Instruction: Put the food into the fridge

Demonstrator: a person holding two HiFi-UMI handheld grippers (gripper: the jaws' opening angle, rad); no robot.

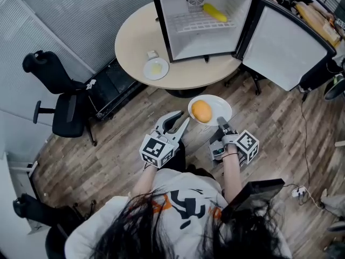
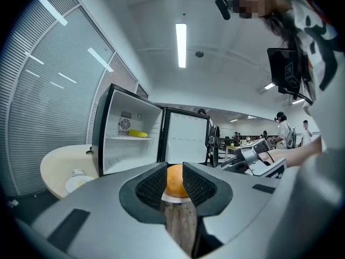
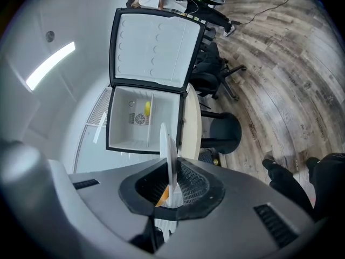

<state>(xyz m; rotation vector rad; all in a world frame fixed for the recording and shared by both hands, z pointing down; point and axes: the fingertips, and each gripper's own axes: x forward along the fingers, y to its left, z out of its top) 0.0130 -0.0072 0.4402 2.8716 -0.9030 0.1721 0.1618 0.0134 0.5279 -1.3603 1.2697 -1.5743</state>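
A round orange food (image 1: 201, 111) lies on a white plate (image 1: 217, 107) held in the air above the wooden floor. My right gripper (image 1: 222, 124) is shut on the plate's near rim. In the right gripper view the plate (image 3: 168, 155) shows edge-on between the closed pads. My left gripper (image 1: 177, 122) stands open just left of the plate, holding nothing. Through its gap the orange food (image 2: 175, 179) shows further off. The small fridge (image 1: 178, 7) stands open on the round table (image 1: 135, 42), with a yellow food (image 1: 215, 12) on its wire shelf.
The fridge door (image 1: 280, 47) swings out to the right. A small white plate (image 1: 156, 68) sits on the table left of the fridge. A black office chair (image 1: 59, 99) stands at the left. People sit at a desk (image 1: 318, 20) at the back right.
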